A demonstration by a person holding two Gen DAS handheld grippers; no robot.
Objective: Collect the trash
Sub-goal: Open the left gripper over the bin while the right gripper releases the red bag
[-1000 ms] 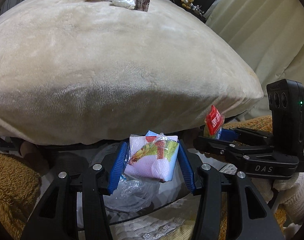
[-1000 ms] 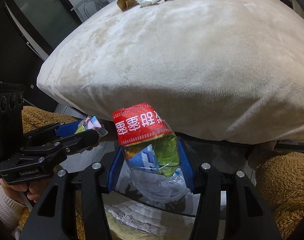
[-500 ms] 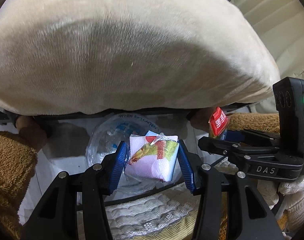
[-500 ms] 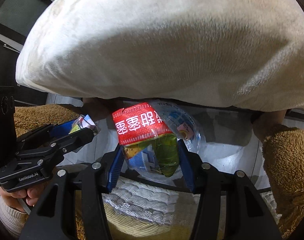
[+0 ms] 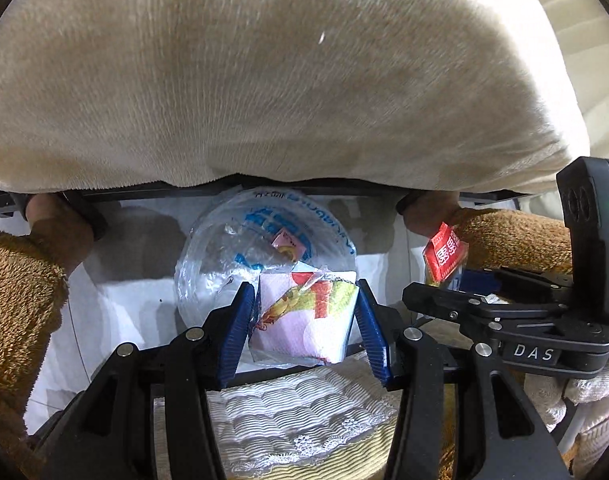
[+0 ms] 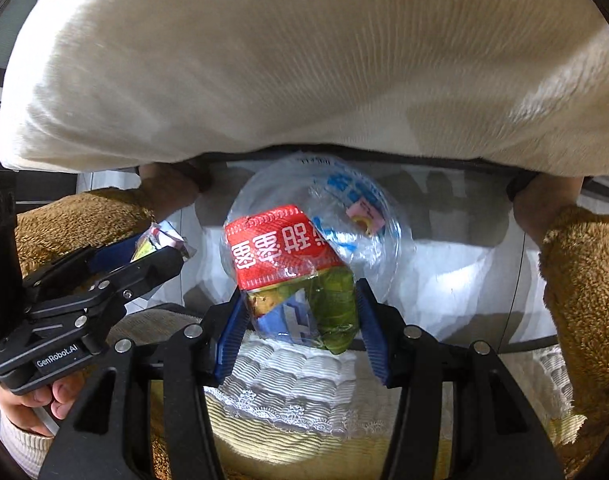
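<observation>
Above a clear bag-lined bin (image 5: 264,264) on the floor, the left gripper (image 5: 306,320) clamps a pink wrapper (image 5: 304,322); just beside it, the right gripper (image 6: 300,312) clamps a red-and-green packet (image 6: 288,264); both seem poised over the bin for dropping.

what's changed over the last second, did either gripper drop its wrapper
No drop. Both grippers tipped downward, so the clear plastic bag below came into view. The left gripper stays shut on the pink wrapper, the right gripper on the red-topped wrapper.
</observation>
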